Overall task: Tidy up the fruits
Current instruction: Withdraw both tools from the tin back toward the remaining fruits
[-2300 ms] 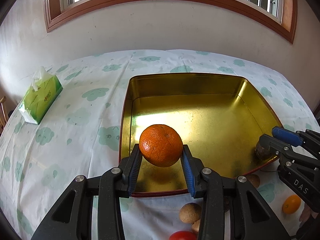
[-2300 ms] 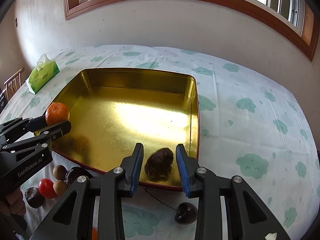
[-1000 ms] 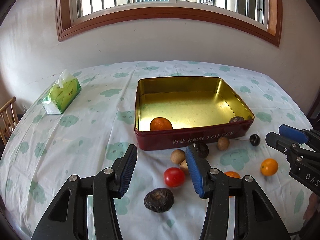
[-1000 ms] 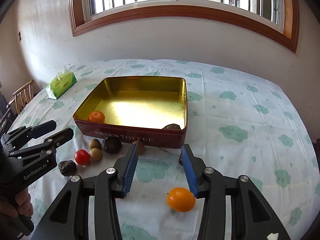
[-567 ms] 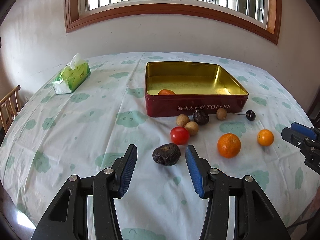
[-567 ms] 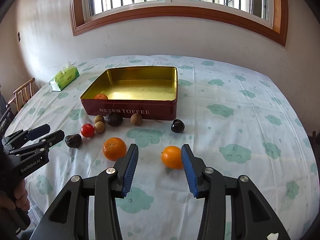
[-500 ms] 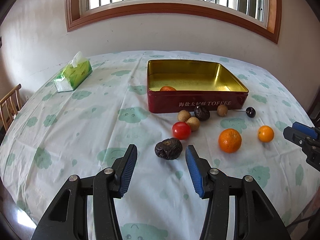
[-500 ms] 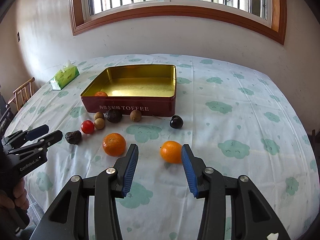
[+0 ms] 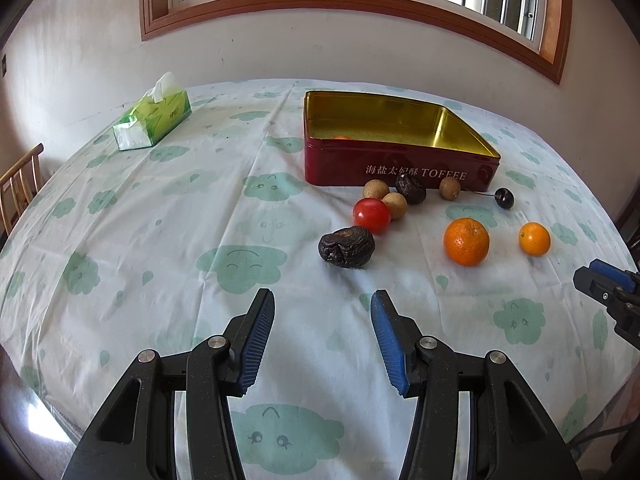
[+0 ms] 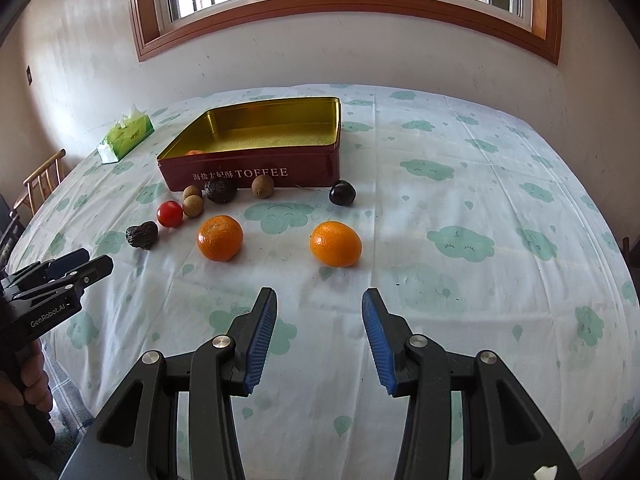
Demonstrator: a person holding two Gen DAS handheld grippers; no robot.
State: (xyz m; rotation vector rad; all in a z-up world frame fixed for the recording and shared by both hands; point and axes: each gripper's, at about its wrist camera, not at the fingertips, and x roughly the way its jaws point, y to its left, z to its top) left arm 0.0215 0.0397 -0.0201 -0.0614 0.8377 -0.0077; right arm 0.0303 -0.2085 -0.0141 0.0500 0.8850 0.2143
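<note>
A red toffee tin (image 9: 400,168) (image 10: 256,174) with a gold inside stands on the table; the top of an orange (image 9: 342,137) (image 10: 195,152) shows inside it. In front of it lie a wrinkled dark fruit (image 9: 346,247) (image 10: 141,234), a red tomato (image 9: 371,215) (image 10: 170,213), three small brown round fruits, another dark fruit (image 9: 411,189) (image 10: 220,190), a dark cherry (image 9: 504,199) (image 10: 342,193) and two oranges (image 9: 466,241) (image 10: 335,243) (image 10: 220,237). My left gripper (image 9: 322,340) is open and empty, short of the wrinkled fruit. My right gripper (image 10: 319,336) is open and empty, short of the right orange.
A green tissue box (image 9: 154,121) (image 10: 126,135) lies at the far left of the table. A wooden chair (image 9: 18,184) stands beyond the left edge. The cloud-print cloth (image 10: 480,208) covers the round table. The wall and window are behind.
Both grippers let go of their fruit in the tin, opened and pulled back toward the near edge of the table. Over the last half second they drew back a little more.
</note>
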